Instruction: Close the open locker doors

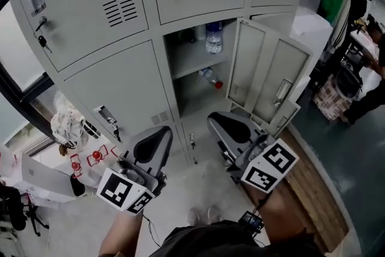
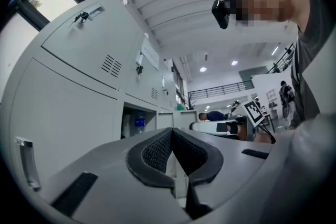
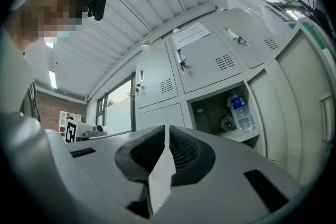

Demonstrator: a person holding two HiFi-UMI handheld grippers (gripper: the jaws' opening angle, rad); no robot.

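head view – step: approach, nothing touched yet
head view – open door point(image 1: 264, 72): one, swung out to the right of its compartment point(image 1: 192, 57)
head view – bottles: two, upright bottle point(image 1: 213, 37) on the upper shelf, lying bottle point(image 1: 210, 77) below
head view – right gripper point(image 1: 231, 126): below the door, apart from it
left gripper view – left gripper point(image 2: 171, 136): jaws together, empty
right gripper view – right gripper: jaws pressed together, holds nothing; door at the right edge
next (judged): right gripper pushes the door's outer face left until it latches
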